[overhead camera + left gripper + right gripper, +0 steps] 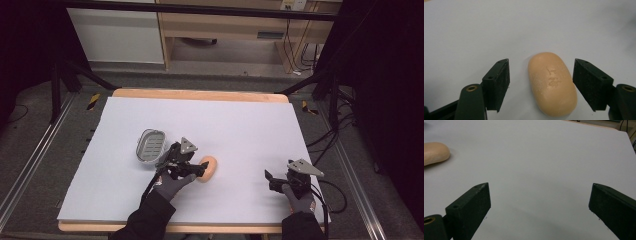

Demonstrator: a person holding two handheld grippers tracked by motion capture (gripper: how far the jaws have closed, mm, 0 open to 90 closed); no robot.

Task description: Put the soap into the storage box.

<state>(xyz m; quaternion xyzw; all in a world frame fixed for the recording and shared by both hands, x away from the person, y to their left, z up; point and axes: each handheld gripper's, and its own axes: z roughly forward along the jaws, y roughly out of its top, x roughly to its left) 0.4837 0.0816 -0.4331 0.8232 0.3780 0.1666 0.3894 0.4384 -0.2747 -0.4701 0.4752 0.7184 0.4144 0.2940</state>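
An oval tan soap bar (210, 168) with a stamped mark lies flat on the white table sheet (240, 130). My left gripper (199, 170) is open, its jaws standing on either side of the soap (552, 83) with a gap on each side, touching nothing. A grey metal soap dish (151, 145) sits just beyond and to the left of that hand. My right gripper (270, 181) rests near the front right of the table, open with only bare sheet between its jaws (542, 202). The soap (434, 152) lies at the far left of the right gripper view.
The white sheet covers a wooden table whose rim (200, 94) shows at the back. Cables (332, 192) trail off the right side. Dark stand legs (75, 75) and a cabinet (225, 30) are on the floor beyond the table.
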